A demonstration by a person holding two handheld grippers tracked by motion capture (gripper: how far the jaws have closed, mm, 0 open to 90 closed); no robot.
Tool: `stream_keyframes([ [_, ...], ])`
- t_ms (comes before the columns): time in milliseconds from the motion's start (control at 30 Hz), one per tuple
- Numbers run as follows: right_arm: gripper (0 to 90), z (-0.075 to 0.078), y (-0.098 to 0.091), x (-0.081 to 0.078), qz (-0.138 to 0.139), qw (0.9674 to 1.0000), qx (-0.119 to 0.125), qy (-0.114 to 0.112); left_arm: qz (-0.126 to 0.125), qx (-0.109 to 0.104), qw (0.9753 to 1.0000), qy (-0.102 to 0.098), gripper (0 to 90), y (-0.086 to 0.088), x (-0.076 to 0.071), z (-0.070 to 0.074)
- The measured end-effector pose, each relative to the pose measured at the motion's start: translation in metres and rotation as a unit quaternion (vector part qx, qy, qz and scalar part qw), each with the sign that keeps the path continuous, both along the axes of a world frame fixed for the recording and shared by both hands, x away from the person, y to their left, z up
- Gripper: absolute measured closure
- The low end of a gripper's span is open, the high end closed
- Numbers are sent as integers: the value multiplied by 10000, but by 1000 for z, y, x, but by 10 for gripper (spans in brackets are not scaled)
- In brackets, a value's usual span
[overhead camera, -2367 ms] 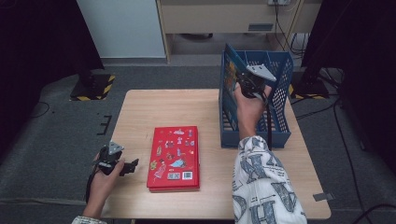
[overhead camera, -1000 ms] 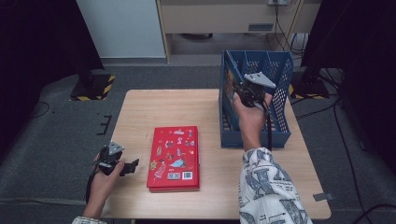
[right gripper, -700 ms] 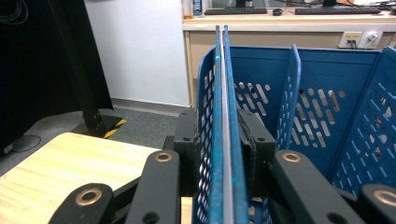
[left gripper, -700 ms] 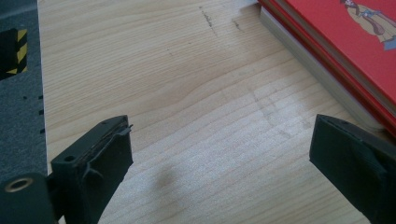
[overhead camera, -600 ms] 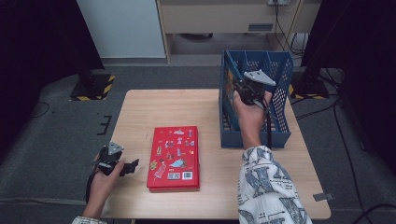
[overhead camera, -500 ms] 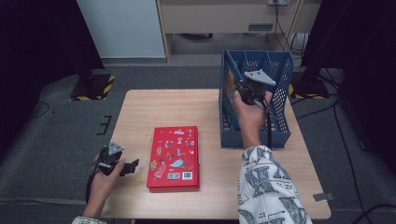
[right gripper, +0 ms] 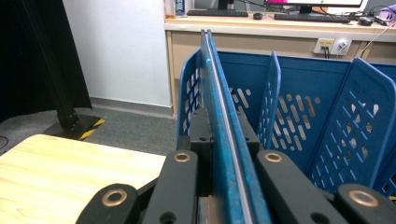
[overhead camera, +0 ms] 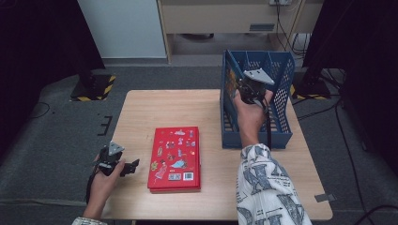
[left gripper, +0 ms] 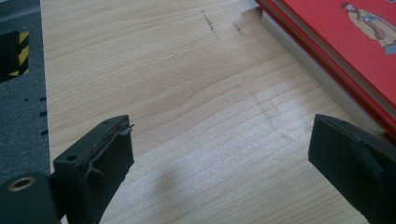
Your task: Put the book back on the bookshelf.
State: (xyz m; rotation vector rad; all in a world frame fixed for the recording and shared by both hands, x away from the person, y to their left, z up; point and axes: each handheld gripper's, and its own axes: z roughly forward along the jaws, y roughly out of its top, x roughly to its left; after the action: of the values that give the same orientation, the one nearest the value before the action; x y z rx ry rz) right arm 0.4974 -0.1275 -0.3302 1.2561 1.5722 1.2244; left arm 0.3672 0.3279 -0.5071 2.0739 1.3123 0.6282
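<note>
A thin blue-edged book (right gripper: 215, 79) stands on edge in the left slot of the blue file rack (overhead camera: 281, 70), its colourful cover (overhead camera: 231, 77) against the rack's left wall. My right gripper (overhead camera: 244, 85) is over that slot. Its jaws have just been closing and now clamp the book's edge (right gripper: 224, 126). A red picture book (overhead camera: 175, 157) lies flat near the table's front, on top of another red-covered one (left gripper: 345, 32). My left gripper (overhead camera: 131, 166) rests low at the front left, open, its jaws (left gripper: 219, 154) wide apart over bare wood beside the red book's corner.
The wooden table (overhead camera: 164, 108) has bare room between the red book and the rack (right gripper: 355, 116). The rack has several upright dividers and stands at the table's right rear. Dark curtains, a white panel and a desk lie beyond.
Since the earliest frame my right forearm has drawn back slightly toward the person. The left hand and the red book have not moved.
</note>
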Motion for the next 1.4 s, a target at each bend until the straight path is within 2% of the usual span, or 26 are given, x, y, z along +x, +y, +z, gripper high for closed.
stream_keyframes([
  [200,832,1,1,3,-87,9999,51,-50,-16,-1,10000,-6,57,0,0,0],
  [600,832,6,2,14,-229,9996,-40,-156,-29,9,10000,-3,57,-1,0,0],
  [1000,827,-2,12,16,-436,9987,-201,-175,-53,20,10000,6,57,-2,1,0],
  [1200,821,-6,19,14,-466,9984,-277,-186,-58,15,10000,5,57,-2,0,0],
  [1400,809,-7,27,13,-346,9986,-338,-201,-55,4,10000,0,57,-2,1,0],
])
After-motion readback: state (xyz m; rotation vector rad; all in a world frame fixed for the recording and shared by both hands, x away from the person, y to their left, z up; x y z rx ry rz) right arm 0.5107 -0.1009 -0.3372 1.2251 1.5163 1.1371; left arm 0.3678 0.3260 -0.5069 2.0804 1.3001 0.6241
